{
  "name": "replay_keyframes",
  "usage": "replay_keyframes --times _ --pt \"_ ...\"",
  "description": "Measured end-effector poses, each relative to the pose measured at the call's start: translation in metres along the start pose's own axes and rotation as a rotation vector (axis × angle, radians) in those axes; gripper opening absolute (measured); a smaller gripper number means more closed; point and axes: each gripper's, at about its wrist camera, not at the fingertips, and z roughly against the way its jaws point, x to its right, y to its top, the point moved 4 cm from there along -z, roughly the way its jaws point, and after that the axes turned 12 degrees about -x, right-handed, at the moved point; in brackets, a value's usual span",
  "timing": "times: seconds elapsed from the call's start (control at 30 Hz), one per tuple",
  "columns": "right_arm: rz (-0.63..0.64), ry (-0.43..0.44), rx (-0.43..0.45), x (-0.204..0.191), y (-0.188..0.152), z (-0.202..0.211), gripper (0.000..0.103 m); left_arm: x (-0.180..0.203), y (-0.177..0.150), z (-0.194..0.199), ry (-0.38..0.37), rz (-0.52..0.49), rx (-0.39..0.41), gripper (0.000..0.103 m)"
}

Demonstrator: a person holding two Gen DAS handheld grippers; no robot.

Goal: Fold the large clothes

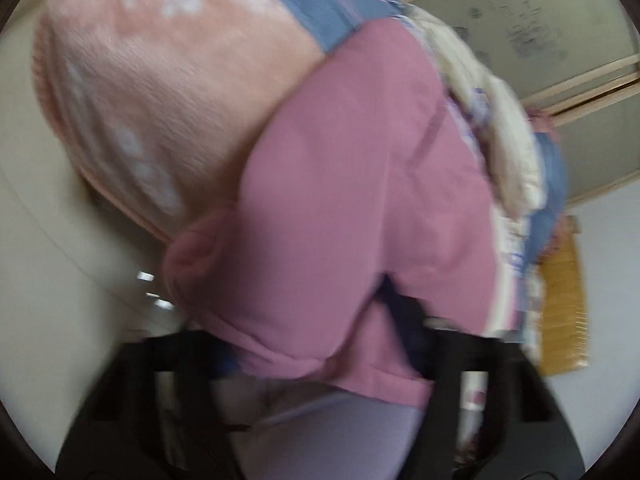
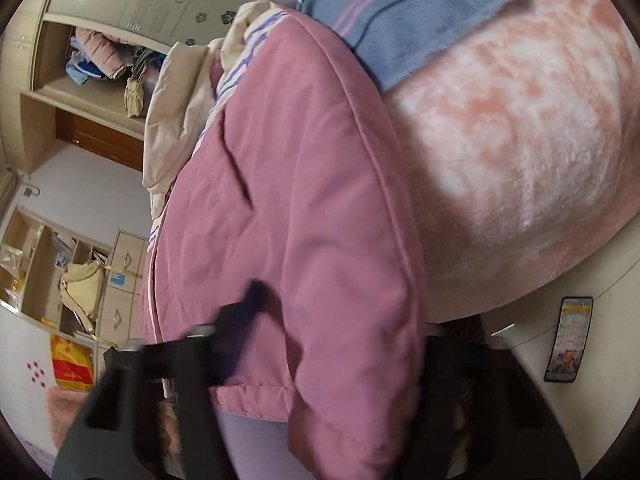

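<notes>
The pink padded jacket [image 1: 352, 208] hangs lifted in front of both cameras, filling the middle of each view, its hem end nearest the lenses and a pale lilac lining [image 2: 256, 440] showing under the hem. In the left wrist view the left tool [image 1: 320, 352] has the jacket's lower edge running between its black fingers; the picture is blurred, but it appears to be pinching the fabric. In the right wrist view the right tool [image 2: 316, 340] stands with its fingers on either side of a thick fold of the jacket, gripping it. Behind the jacket lies a peach and white fleece blanket [image 2: 520, 140], with a blue striped blanket [image 2: 400, 20] beyond it and cream bedding [image 2: 180, 120] beside that. A phone [image 2: 568, 340] lies on the pale surface at the right. Farther off stand a wardrobe [image 2: 100, 92] stuffed with clothes and open shelves [image 2: 48, 272].
</notes>
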Motion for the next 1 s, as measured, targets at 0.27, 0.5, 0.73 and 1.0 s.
replay_keyframes --times 0.27,0.5,0.73,1.0 --pt "0.203 0.191 0.116 -0.078 0.018 0.067 0.008 0.084 0.009 0.085 -0.201 -0.214 0.124 0.005" --pt "0.314 0.28 0.215 -0.158 0.102 0.098 0.008 0.157 0.08 0.121 -0.282 -0.31 0.193 0.005" --pt "0.346 0.27 0.271 -0.212 0.214 0.082 0.008 0.227 0.188 0.115 -0.215 -0.341 0.226 0.006" --pt "0.167 0.165 0.249 -0.192 0.365 -0.016 0.009 0.253 0.343 0.023 -0.094 -0.238 0.142 0.011"
